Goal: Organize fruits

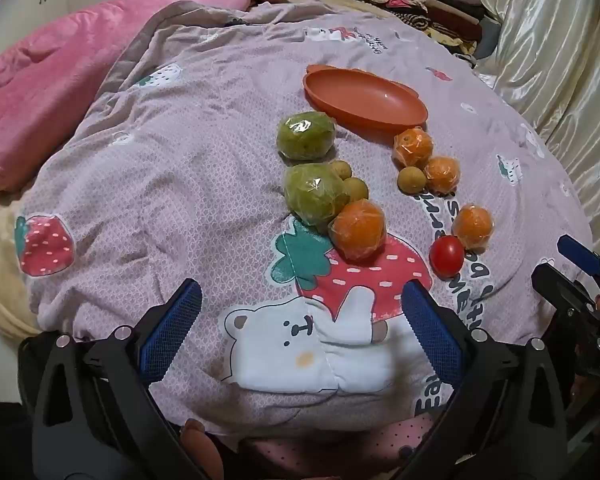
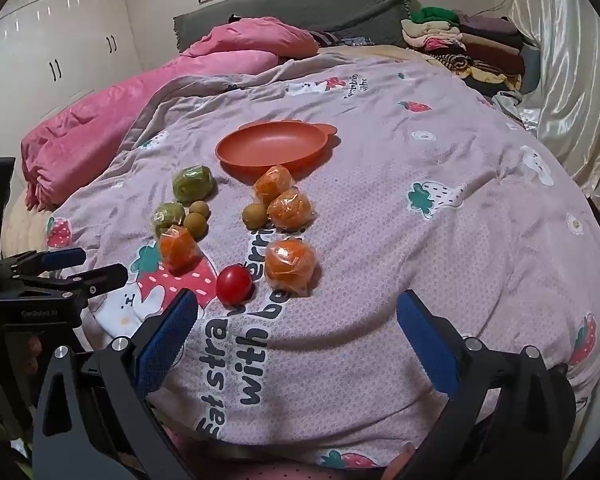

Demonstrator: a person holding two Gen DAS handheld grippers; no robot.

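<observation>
An empty orange plate [image 1: 366, 98] [image 2: 274, 150] lies on the lilac quilt. In front of it lie two wrapped green fruits [image 1: 305, 136] [image 2: 193, 184], several wrapped oranges [image 1: 358, 230] [image 2: 290, 266], small brown longans [image 1: 411, 179] [image 2: 255, 216] and a red tomato [image 1: 446, 255] [image 2: 234, 284]. My left gripper [image 1: 302, 320] is open and empty, short of the fruit over the bear print. My right gripper [image 2: 298, 330] is open and empty, just short of the tomato. The left gripper also shows at the left edge of the right wrist view [image 2: 80, 266].
A pink duvet [image 2: 140, 112] is bunched at the left and far side of the bed. Folded clothes [image 2: 464, 48] are stacked at the far right. A cream satin curtain [image 2: 572, 80] hangs along the right. White wardrobes [image 2: 40, 48] stand left.
</observation>
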